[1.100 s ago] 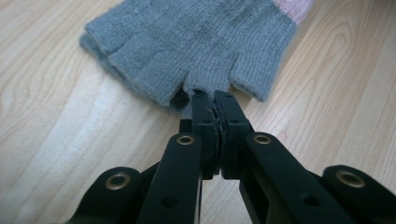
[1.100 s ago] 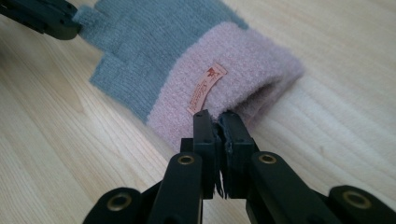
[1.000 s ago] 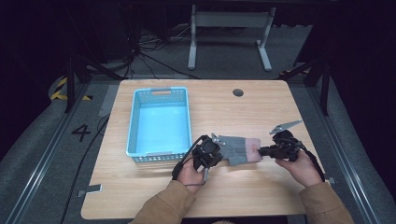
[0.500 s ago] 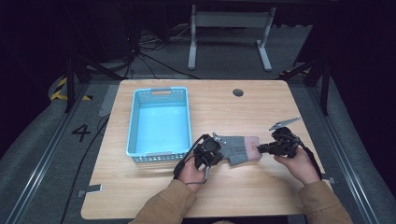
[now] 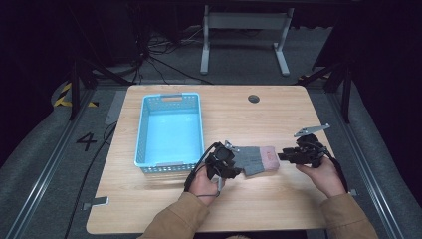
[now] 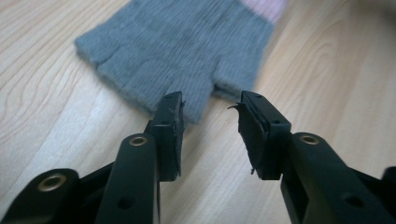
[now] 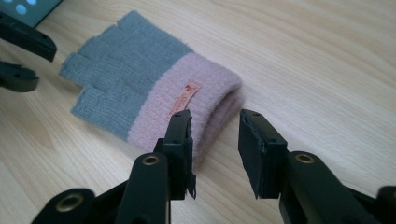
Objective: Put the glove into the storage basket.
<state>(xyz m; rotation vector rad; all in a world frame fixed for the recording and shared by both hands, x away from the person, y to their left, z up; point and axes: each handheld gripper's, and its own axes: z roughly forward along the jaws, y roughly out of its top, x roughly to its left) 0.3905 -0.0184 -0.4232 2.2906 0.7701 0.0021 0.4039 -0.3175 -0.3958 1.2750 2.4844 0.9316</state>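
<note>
Partly blurred: glove's pink cuff

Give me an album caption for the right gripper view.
Open right gripper poised at the pink cuff of a grey knit glove.

A light blue plastic basket with perforated walls sits empty on the left half of the wooden table. A round dark grommet hole marks the tabletop's far edge. Beyond, cables trail across the floor beside a grey metal stand.
</note>
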